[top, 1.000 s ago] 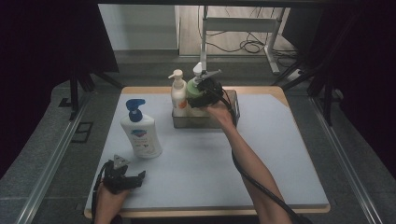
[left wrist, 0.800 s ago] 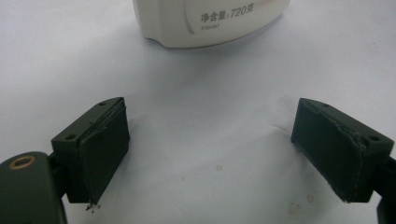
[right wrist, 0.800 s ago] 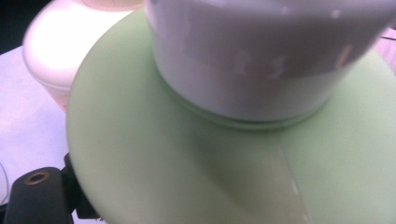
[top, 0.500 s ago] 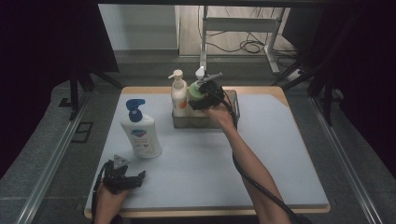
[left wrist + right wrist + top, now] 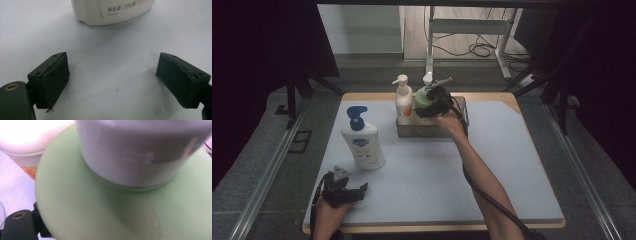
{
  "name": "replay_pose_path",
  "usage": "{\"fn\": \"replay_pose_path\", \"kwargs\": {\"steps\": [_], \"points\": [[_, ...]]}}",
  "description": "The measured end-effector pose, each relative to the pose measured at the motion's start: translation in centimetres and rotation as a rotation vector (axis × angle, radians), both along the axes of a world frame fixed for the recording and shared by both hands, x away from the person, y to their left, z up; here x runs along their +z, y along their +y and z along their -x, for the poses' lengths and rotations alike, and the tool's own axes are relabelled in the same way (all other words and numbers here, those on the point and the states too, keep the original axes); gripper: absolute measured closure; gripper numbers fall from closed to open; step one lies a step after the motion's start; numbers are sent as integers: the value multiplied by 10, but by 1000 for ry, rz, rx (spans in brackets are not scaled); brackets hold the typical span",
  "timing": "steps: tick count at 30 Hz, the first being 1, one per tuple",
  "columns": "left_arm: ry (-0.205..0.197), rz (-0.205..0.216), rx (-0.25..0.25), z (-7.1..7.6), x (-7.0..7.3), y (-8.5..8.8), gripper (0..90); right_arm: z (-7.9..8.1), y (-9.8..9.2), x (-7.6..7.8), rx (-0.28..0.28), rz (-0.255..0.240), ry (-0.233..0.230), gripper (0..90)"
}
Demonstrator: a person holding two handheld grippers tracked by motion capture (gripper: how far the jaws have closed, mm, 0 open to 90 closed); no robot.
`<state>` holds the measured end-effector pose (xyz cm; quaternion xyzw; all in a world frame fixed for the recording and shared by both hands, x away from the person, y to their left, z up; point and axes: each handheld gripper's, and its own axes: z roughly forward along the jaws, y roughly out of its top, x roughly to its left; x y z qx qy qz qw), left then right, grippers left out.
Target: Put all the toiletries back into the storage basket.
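The green bottle (image 5: 422, 96), clasped by the right gripper (image 5: 424, 104), has lowered into the bin (image 5: 462, 107).

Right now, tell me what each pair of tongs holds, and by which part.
Right tongs grip the green bottle around its body, below the cap. Left tongs hold nothing.

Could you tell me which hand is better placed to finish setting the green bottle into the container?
Probably the right: the right gripper is at the green bottle over the container; the left gripper rests open near the table's front edge.

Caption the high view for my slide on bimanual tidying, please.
Right gripper grips a green pump bottle at the clear bin; left gripper rests open beside a white pump bottle.
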<state>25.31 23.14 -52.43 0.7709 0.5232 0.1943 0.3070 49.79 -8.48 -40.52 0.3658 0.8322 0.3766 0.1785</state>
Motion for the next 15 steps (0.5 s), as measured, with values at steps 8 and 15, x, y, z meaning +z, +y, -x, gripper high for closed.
{"fn": "replay_pose_path", "kwargs": {"steps": [8,15], "points": [[0,0,0,0,0,0,114,-3,-1,-2,19,-21,14,16],[-2,4,3,0,0,0,114,-2,-9,1,29,-49,-1,0]]}}
